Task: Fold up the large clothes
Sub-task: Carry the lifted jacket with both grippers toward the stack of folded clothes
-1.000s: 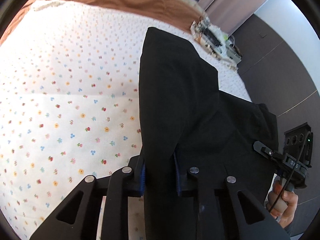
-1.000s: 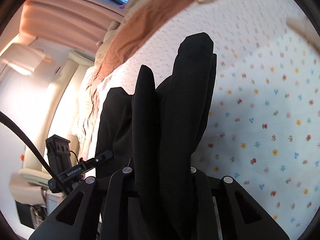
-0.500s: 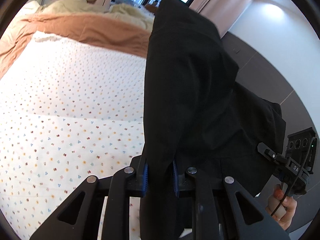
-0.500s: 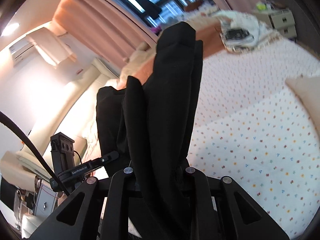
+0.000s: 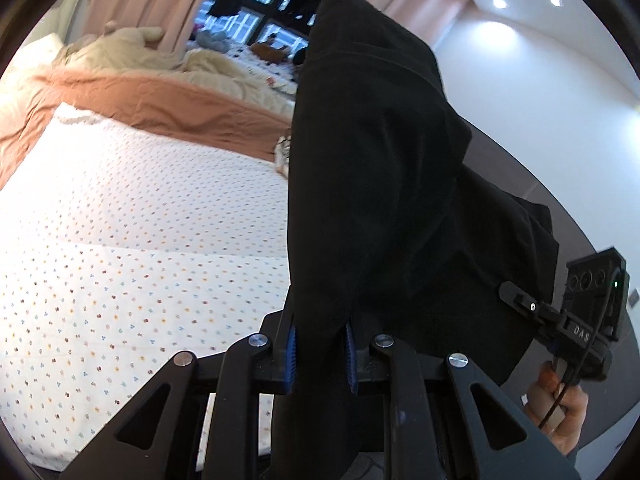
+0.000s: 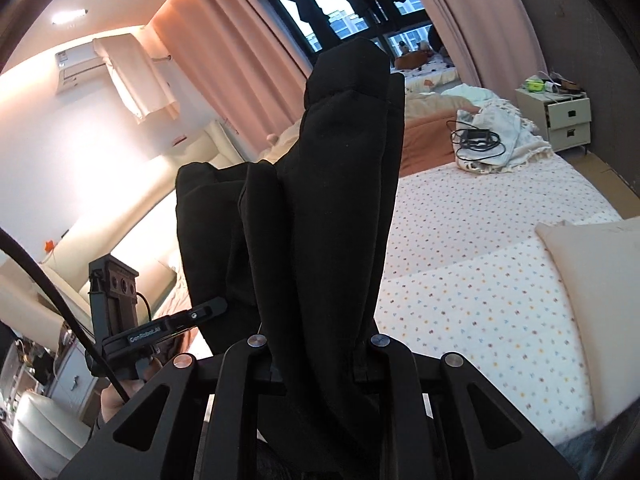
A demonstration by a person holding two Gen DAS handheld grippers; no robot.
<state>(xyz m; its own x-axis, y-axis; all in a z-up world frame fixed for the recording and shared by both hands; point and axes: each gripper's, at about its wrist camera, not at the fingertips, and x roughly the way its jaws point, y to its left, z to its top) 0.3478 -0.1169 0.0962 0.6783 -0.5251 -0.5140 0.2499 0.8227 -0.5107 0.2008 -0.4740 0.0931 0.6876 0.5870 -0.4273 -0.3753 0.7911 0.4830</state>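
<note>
A large black garment (image 5: 376, 184) hangs between the two grippers, lifted well above the bed. My left gripper (image 5: 319, 354) is shut on one bunched edge of it, with cloth pinched between its blue pads (image 5: 291, 354). My right gripper (image 6: 320, 368) is shut on another thick fold of the black garment (image 6: 332, 208), which rises up and hides the fingertips. The left wrist view shows the right gripper's body at the right edge in a hand (image 5: 560, 408). The left one shows at the lower left of the right wrist view.
Below lies a bed with a flower-dotted white sheet (image 5: 120, 240) and a brown blanket (image 5: 160, 104) at its far side. A pillow (image 6: 596, 280) lies at the right. White cloth with a cabled device (image 6: 480, 140) lies near a nightstand (image 6: 560, 116). Pink curtains (image 6: 240, 52) frame a window.
Both grippers have risen and tilted upward with the black garment still gripped. The bed has sunk lower in both views, and the window and curtains have come into sight.
</note>
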